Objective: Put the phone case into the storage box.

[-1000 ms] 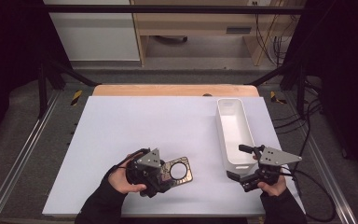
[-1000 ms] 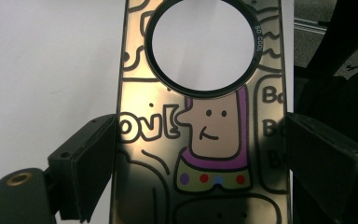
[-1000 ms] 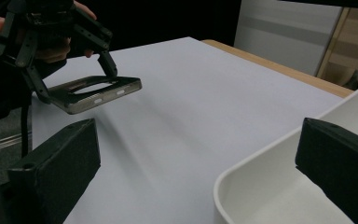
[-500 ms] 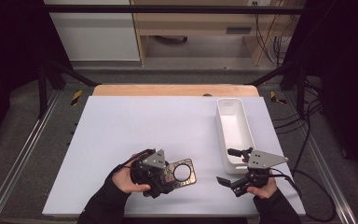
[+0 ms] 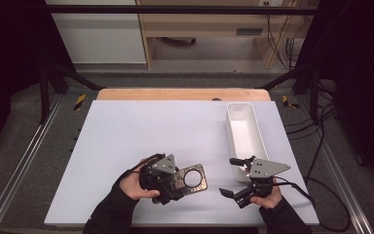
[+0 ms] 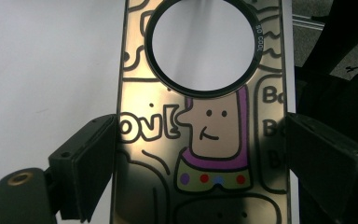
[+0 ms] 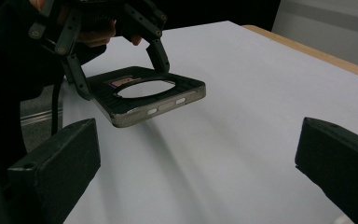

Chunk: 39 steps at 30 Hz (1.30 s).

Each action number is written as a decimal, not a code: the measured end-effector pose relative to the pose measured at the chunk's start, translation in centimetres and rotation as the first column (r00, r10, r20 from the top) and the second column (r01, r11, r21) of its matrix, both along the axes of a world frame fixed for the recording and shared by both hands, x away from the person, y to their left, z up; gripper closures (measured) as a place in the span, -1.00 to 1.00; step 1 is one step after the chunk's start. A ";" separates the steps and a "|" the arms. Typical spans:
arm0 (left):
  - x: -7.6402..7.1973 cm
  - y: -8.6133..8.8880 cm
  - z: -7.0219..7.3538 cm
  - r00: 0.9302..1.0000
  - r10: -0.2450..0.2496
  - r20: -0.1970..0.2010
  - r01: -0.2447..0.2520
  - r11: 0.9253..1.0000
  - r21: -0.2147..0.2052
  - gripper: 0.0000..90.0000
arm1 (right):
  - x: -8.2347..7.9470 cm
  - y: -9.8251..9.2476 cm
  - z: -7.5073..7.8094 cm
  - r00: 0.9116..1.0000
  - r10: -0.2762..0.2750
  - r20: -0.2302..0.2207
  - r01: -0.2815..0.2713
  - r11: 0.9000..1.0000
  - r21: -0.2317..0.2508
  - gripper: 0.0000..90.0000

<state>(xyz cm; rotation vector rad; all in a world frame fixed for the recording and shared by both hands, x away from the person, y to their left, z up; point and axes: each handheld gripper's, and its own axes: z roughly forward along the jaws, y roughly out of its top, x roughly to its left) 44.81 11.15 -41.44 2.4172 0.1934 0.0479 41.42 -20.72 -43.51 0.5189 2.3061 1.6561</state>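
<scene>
**Phone case held clear of the table in the left jaws**

Phone case (image 6: 200,140) is a flat, dark-rimmed shell with a large round cut-out near one end, ringed in black. Its shiny golden face carries black-outlined doodles; the clearest is a cartoon figure with a tan head, a dotted-eye smile, a purple hood and a collar with purple, red and blue dots. Beside the figure stands bubble lettering that seems to read "OVE", and at the far edge parts of letters, "Bo" and "B". Small print on the ring reads "SO COOL".

From the right gripper view the case (image 7: 144,95) shows its dark ribbed inner side and a metallic edge with small slots; it hangs tilted above the white table (image 5: 165,131), near the front edge, left of middle.

Left gripper (image 5: 173,179) has its jaws clamped on the case's two long edges. Right gripper (image 5: 233,178) hovers to the right, its jaws wide apart with nothing between them, just in front of a white bin (image 5: 233,114).
</scene>
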 end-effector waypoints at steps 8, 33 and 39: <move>0.0 -0.4 0.1 1.000 -0.009 -0.001 0.009 1.000 -0.003 -0.75 | -0.1 0.8 0.0 1.000 0.023 0.001 -0.023 1.000 -0.007 -0.99; -0.2 -1.0 0.8 0.999 -0.032 0.008 0.032 0.999 -0.012 -0.75 | 0.5 3.2 -0.1 0.997 0.076 -0.010 -0.076 0.996 -0.044 -0.96; -0.1 -1.1 0.8 0.999 -0.037 0.002 0.037 0.999 -0.016 -0.75 | 0.6 3.9 0.0 0.995 0.103 -0.003 -0.103 0.993 -0.063 -0.95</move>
